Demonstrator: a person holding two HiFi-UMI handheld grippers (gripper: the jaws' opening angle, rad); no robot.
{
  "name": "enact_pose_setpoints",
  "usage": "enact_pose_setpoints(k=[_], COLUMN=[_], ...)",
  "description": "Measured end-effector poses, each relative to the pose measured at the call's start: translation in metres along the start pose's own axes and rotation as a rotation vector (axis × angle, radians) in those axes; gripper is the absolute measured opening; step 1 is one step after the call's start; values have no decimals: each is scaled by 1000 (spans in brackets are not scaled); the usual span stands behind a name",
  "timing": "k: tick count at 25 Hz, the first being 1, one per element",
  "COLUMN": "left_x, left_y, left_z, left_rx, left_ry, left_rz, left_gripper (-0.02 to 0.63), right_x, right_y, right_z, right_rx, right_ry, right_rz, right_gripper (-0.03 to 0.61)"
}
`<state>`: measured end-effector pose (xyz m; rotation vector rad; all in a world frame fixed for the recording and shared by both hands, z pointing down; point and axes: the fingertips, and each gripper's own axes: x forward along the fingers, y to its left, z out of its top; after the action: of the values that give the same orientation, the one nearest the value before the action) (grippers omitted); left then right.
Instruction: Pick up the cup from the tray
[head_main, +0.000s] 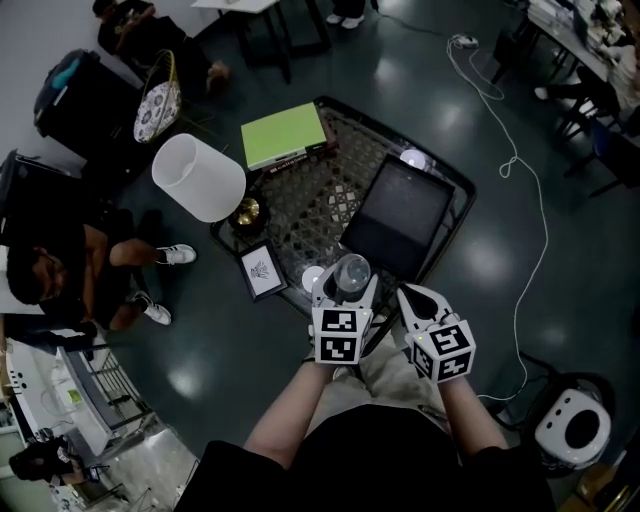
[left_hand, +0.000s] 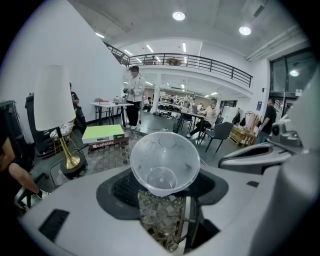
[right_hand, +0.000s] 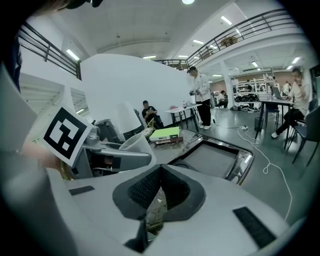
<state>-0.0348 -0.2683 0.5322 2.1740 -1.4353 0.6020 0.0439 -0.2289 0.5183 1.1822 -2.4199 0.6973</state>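
Note:
A clear plastic cup (head_main: 351, 272) is held between the jaws of my left gripper (head_main: 347, 287), above the near edge of the table. In the left gripper view the cup (left_hand: 164, 162) lies with its mouth towards the camera, and the left gripper (left_hand: 164, 186) has its dark pads pressed on the sides. The dark rectangular tray (head_main: 398, 215) lies just beyond, on the table's right half. To the right of the cup, my right gripper (head_main: 418, 296) has its jaws together and holds nothing. In the right gripper view, the right gripper (right_hand: 159, 189) shows closed pads, with the cup (right_hand: 134, 142) to its left.
The table (head_main: 320, 205) has a dark patterned top. On it stand a brass lamp with a white shade (head_main: 198, 177), a green book (head_main: 283, 134) and a small picture frame (head_main: 260, 270). A person (head_main: 60, 275) sits on the floor at the left. A white cable (head_main: 520, 160) runs over the floor on the right.

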Motion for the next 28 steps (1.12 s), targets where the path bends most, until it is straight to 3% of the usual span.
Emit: enact_pose_setpoints(k=[8,28], left_x=[-31,-81], left_y=[-8,-13], left_z=[0,5], left_rx=[-42,-49], left_ry=[-27,-71], left_rz=[-12,-21], left_gripper=[285,285], right_x=[-4,-25], right_y=[12,29], right_z=[4,19], right_rx=[-19,-92], right_ry=[-13,-52], right_rz=[24,57], right_gripper=[11,11])
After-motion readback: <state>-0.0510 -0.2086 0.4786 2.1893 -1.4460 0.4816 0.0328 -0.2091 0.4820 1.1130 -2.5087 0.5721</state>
